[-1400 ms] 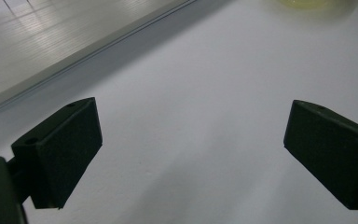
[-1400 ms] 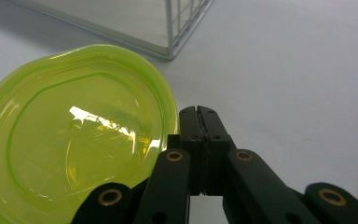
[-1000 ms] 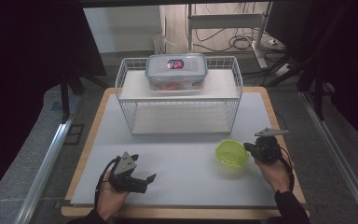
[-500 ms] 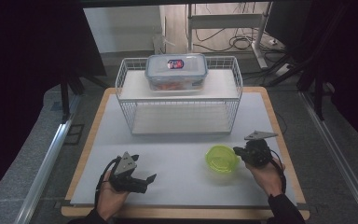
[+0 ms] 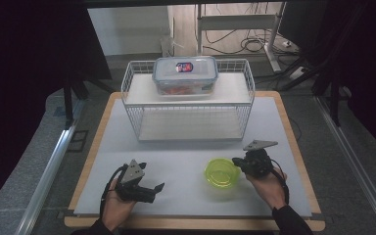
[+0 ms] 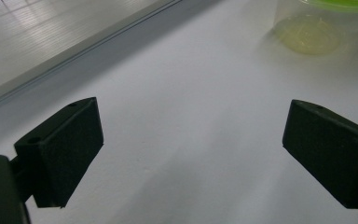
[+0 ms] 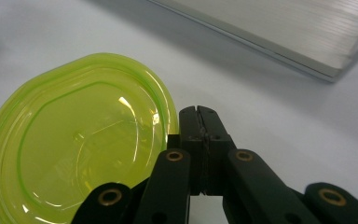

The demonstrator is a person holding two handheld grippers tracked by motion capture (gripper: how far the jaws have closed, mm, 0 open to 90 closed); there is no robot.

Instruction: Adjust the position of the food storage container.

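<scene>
Green tub point(image 5: 222, 172): near right of the white table point(image 5: 186, 161), lid on.
Handling: likely light thin plastic, slippery, flexes easily.
Hold: pinch the lid rim.
Right gripper point(image 7: 200, 122): jaws pressed together, beside the rim.
Left gripper point(image 6: 191, 154): jaws spread, empty.

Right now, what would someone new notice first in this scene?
The bright green lidded tub stands out on the white table, right beside the shut right gripper, whose tips lie against its rim. Behind it, a white wire rack carries a clear food box on top. The left gripper rests open, front left.
</scene>
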